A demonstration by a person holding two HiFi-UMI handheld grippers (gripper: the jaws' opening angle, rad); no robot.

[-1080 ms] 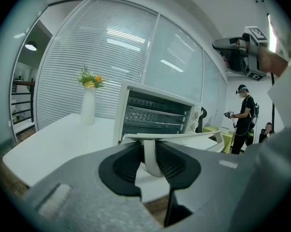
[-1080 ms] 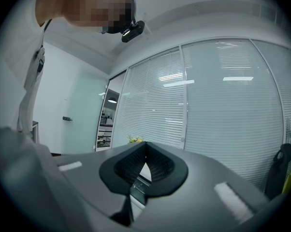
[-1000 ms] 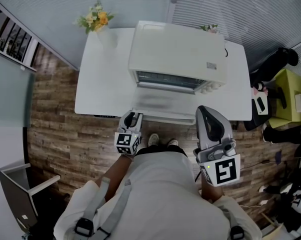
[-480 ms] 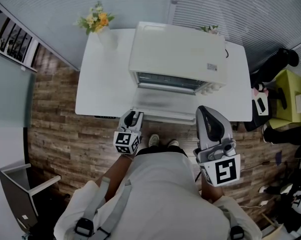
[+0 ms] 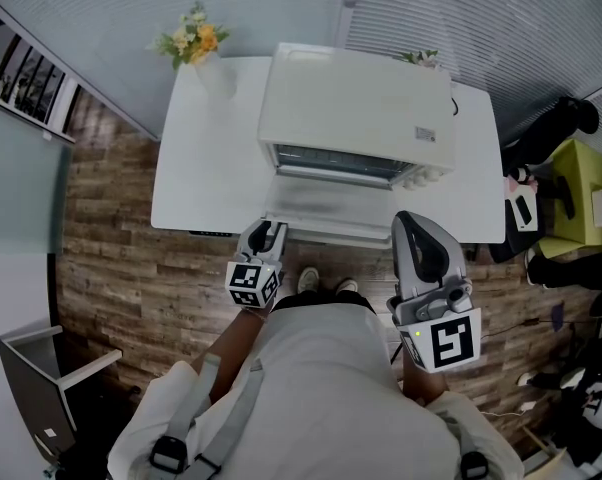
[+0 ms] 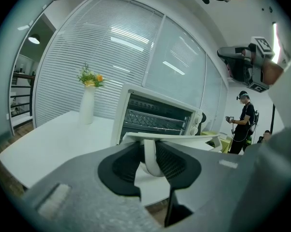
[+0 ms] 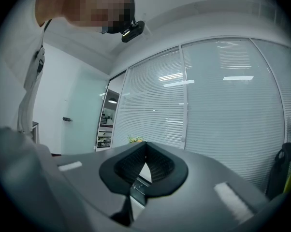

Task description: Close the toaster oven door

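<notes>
Toaster oven (image 5: 356, 108) at top centre of frame, on white table (image 5: 196, 188). Door (image 5: 326, 208) lies open, flat toward person. Left gripper (image 5: 268, 236) at door's lower-left corner; jaws have just been opening, now apart, straddling left post of handle (image 6: 184, 138) without squeezing, likely placed to lift. Right gripper (image 5: 413, 224) idle at lower right, jaws together, empty, clear of door's swing.

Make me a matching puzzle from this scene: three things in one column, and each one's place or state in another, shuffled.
Things: 1 oven door; 2 vase of flowers; 3 knobs.
Places or states: A far left corner of the table; B right end of the front of the toaster oven; C folded down, open.
Pairs: 1-C, 2-A, 3-B.
</notes>
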